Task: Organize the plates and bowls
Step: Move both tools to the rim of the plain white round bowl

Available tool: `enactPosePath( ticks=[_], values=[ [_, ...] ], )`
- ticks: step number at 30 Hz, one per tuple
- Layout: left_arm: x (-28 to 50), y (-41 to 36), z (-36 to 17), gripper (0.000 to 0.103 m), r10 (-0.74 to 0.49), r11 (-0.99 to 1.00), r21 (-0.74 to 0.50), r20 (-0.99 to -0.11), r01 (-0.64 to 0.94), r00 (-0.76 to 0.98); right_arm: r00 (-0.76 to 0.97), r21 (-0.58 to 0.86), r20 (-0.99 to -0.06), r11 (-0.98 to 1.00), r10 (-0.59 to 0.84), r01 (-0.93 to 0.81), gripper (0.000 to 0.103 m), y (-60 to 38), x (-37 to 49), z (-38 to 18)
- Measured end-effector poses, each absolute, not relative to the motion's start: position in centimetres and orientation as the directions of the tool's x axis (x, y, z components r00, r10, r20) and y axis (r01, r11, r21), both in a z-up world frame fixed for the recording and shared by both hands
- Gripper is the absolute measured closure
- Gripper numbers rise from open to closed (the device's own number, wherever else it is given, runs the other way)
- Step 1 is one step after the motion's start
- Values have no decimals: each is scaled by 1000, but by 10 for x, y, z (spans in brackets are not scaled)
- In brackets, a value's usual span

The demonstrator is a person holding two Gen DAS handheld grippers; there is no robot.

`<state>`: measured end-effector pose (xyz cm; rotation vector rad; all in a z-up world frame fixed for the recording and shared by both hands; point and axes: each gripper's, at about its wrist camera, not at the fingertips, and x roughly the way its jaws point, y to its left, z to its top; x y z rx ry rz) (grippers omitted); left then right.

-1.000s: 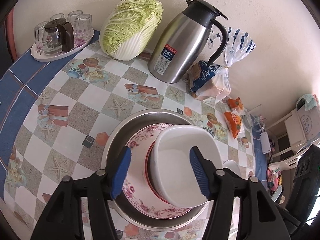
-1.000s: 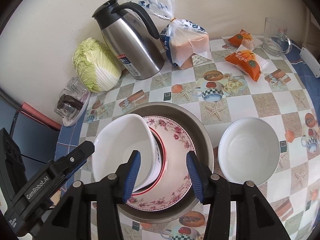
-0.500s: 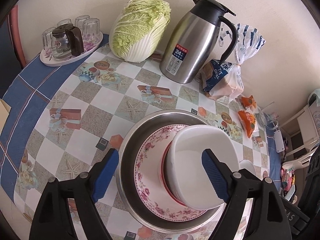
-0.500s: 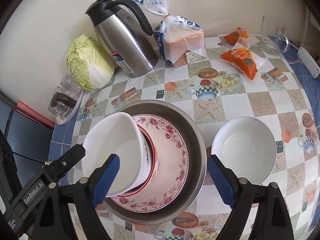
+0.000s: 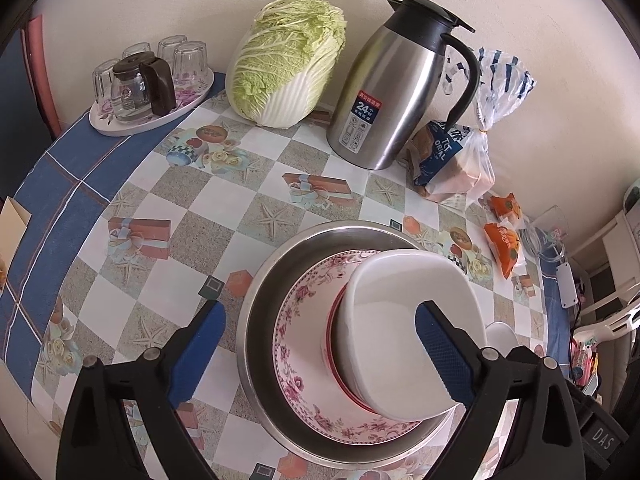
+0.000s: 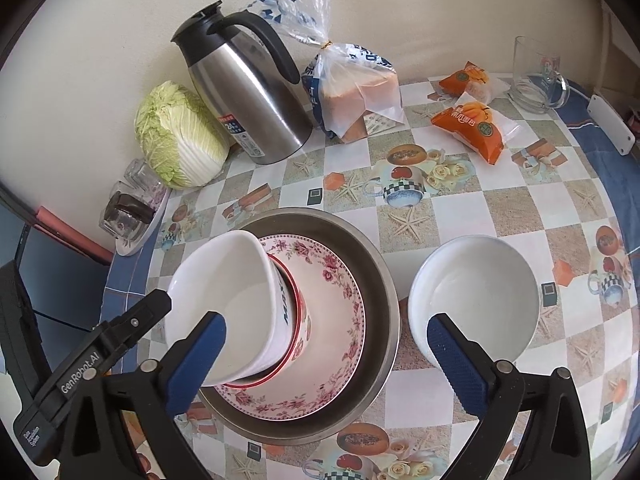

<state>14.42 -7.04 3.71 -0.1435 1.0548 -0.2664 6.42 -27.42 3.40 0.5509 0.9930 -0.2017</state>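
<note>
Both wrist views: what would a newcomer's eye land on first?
The nested stack at table centre: a white bowl atop a red-rimmed bowl, on a floral plate, inside a steel basin. Both the left gripper and right gripper hang open over it. Behind, against the wall, stand a steel thermos jug and a napa cabbage; a lone white bowl sits right of the basin.

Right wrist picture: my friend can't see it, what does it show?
An open claw hovers over a white bowl stacked on a flowered plate inside a metal basin. Another white bowl sits beside it on the table.
</note>
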Motion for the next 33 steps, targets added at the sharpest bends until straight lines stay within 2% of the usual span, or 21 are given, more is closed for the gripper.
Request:
enactPosePath(
  ticks=[22, 33],
  values=[
    [98, -142, 81, 7, -342, 927, -185, -777, 328, 529, 606, 407, -795, 723, -21, 559, 0, -344, -22, 27],
    [70, -206, 87, 7, -432, 865, -178, -739, 469, 516, 498, 292, -855, 659, -144, 693, 0, -394, -54, 17]
  ],
)
